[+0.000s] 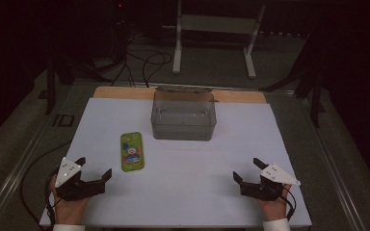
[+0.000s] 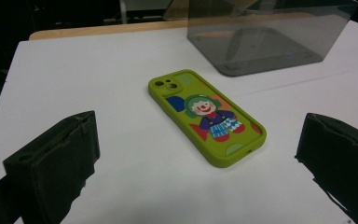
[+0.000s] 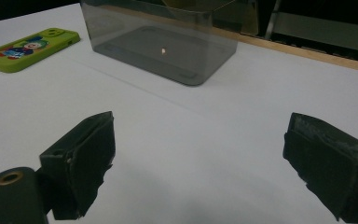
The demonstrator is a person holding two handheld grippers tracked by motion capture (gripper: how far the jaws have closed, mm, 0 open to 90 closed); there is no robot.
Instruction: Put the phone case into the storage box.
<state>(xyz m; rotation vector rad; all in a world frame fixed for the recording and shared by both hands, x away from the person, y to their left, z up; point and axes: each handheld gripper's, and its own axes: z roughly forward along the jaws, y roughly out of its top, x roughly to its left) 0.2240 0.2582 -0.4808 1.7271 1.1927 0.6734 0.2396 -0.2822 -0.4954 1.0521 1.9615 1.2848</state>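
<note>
White surface (image 1: pixel 183 192): smoky clear plastic bin (image 1: pixel 183 115) is set at the far centre, empty. Green clown-print phone case (image 1: pixel 131 151) is laid flat, near-left of bin. Judged light, flexible, low-profile; best pinched across the long edges. Left hand-held gripper (image 1: pixel 95 167) and right hand-held gripper (image 1: pixel 249 170) are both held wide, nothing gripped, resting near the front edge.

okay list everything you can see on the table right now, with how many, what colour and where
phone case: one, lime green with a clown picture, lying flat left of centre on the sheet
box: one, clear smoky grey, open top, empty, at the far middle
sheet: one, white, covering the table
left gripper: one, black, jaws open, near left corner, held in a hand
right gripper: one, black, jaws open, near right corner, held in a hand
</note>
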